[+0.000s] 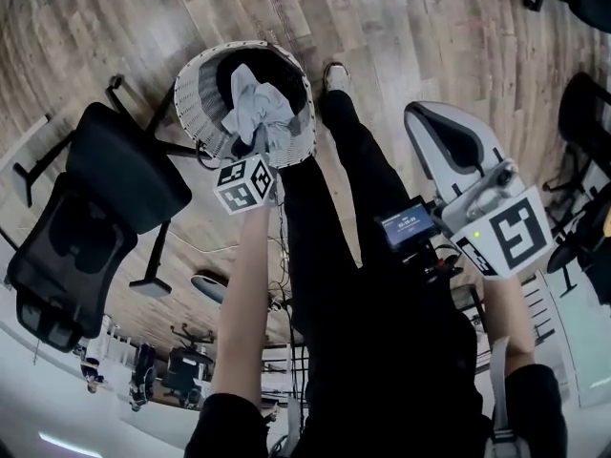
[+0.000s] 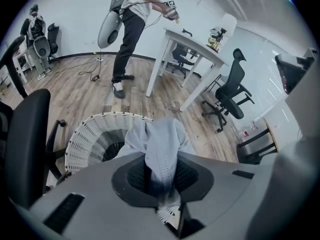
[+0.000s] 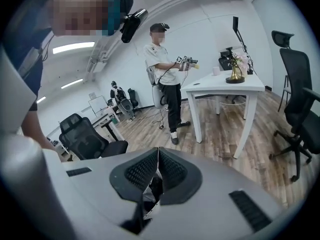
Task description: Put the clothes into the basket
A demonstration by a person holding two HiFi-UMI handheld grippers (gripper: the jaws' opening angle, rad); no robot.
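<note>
Holding: left gripper (image 2: 159,176) clenched on a fold of the pale blue garment (image 2: 160,144); pinching one fold lets the rest drape ahead of the jaws.
right gripper (image 3: 157,171): jaws pressed together on nothing, at 3 o'clock in head view, likely held aside to stay out of the drop.
garment place: bunched over the basket mouth, lower part seemingly inside the rim; cannot tell if it touches bottom.
basket (image 1: 191,103): white woven, upright on wood floor (image 1: 430,27) at 11 o'clock, just beside the shoe (image 1: 334,74), within easy reach.
chair (image 1: 115,179): black, 9 o'clock, near the basket.
far: another person (image 3: 167,79) at white table (image 3: 225,86), 12 o'clock in right gripper view, uninvolved.
step judged: release comes next.
</note>
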